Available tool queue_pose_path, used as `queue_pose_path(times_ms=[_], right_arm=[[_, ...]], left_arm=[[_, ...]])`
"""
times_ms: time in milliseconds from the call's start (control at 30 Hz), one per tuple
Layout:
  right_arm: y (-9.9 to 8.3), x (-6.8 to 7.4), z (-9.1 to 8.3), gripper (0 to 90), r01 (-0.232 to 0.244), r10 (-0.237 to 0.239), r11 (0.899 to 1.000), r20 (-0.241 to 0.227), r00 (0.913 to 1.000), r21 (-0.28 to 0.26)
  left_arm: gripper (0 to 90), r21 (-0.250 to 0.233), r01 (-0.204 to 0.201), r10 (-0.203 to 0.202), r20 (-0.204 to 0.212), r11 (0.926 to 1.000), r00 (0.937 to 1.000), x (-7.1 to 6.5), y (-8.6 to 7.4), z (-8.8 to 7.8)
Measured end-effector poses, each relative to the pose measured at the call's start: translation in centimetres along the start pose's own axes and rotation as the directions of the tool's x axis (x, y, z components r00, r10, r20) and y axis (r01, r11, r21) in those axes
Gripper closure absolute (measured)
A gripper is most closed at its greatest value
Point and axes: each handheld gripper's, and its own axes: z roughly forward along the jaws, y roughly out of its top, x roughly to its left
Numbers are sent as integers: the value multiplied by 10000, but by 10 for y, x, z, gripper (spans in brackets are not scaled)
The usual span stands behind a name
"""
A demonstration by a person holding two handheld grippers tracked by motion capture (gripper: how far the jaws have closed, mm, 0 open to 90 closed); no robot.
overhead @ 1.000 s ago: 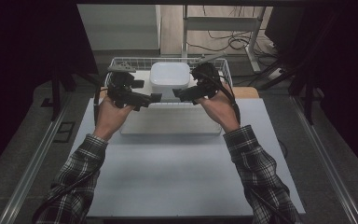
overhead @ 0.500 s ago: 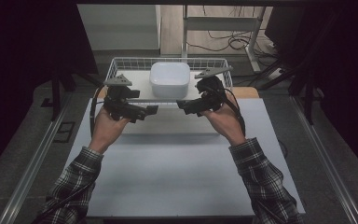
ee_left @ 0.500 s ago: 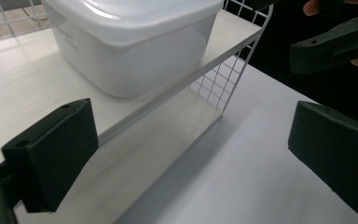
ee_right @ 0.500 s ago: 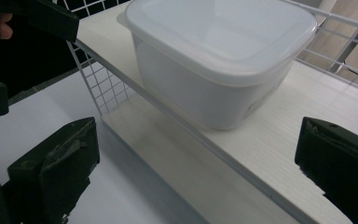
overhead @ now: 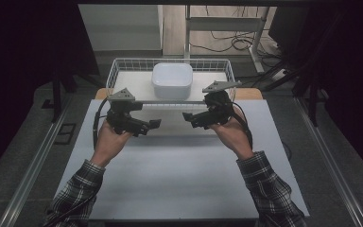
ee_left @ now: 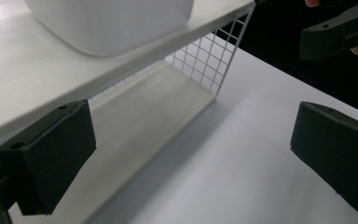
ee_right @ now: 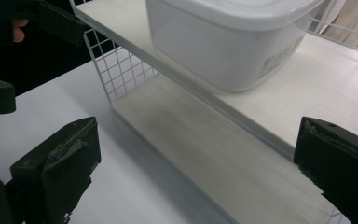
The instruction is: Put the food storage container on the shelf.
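Note:
A white lidded container (overhead: 172, 80) (ee_left: 112, 23) (ee_right: 223, 42) rests on the upper board (overhead: 137, 85) of a white wire rack (overhead: 123, 61) at the table's far side. Both grippers hover over the white table (overhead: 179, 175) just in front of the rack, tips turned toward each other. My left gripper (overhead: 150, 126) (ee_left: 196, 121) is open; its jaws have just been opening, with nothing between them. My right gripper (overhead: 190, 119) (ee_right: 196, 154) is open too, and holds nothing. Past its jaws lie the rack's lower board (ee_right: 200, 135) and the container above it.
The rack's wire side panel (ee_left: 209, 60) (ee_right: 121, 70) stands at the board's end. A wooden strip (overhead: 248, 93) shows behind the rack. Metal rails (overhead: 28, 170) run along both table sides, and dark stands (overhead: 56, 94) flank the far corners.
Both hands have drawn back from the container toward the person and sunk lower, to just in front of the rack. The container stays on the upper board.

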Motion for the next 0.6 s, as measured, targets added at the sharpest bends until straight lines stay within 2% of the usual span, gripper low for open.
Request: queue_pose_path(times_ms=[133,367,600], right_arm=[[-8,3,-4,2,52,-52,10000,-63,10000,-50],[-23,10,-11,2,267,-268,9996,-57,9996,-121],[-37,14,-15,2,312,-315,9993,-148,9994,-215]], left_arm=[[0,35,42,-43,94,10000,9999,-3,-8,2],[0,-215,162,-148,635,9996,9979,-8,-22,3],[0,-130,-39,46,512,9999,9987,-15,-32,2]])
